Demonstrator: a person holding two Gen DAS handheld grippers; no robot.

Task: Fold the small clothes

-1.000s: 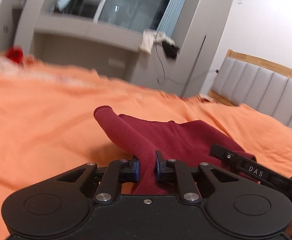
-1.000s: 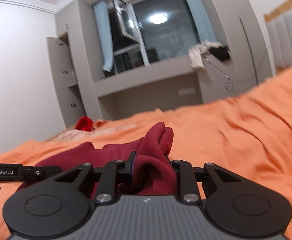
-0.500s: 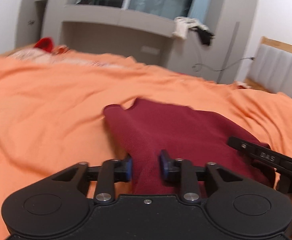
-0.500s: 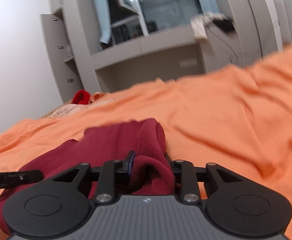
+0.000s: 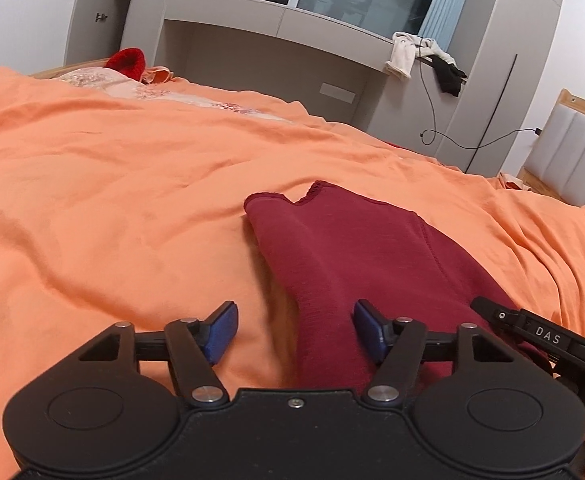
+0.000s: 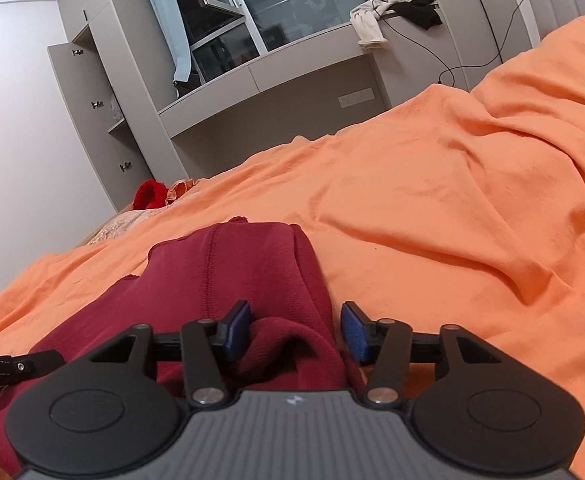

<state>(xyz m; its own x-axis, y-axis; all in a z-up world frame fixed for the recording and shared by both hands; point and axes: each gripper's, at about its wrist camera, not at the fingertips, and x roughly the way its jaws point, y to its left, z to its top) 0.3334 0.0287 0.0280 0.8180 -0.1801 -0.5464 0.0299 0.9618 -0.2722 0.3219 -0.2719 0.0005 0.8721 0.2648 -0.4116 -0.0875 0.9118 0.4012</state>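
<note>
A dark red garment [image 5: 356, 256] lies folded on the orange bedsheet [image 5: 112, 200]. My left gripper [image 5: 295, 334] hovers low over its near left edge. Its jaws are opening, and the fabric between the blue pads [image 5: 222, 332] is untouched by either pad. In the right wrist view the same garment [image 6: 232, 272] bunches into a thick fold at its near right corner. My right gripper [image 6: 296, 332] straddles that fold with its jaws opening, and the pads [image 6: 354, 334] do not press on it. A finger of each gripper shows in the other's view.
A bright red item [image 5: 126, 62] and pale embroidered cloth [image 5: 104, 82] lie at the bed's far edge. Beyond stands a grey wall unit [image 5: 260, 52] with a window, clothes draped on its ledge [image 5: 402, 54] and a hanging cable. A padded headboard [image 5: 572, 160] is at right.
Both grippers came down with the raised garment and laid it on the sheet. Both pairs of jaws went from pinching the fabric to standing apart, letting it go.
</note>
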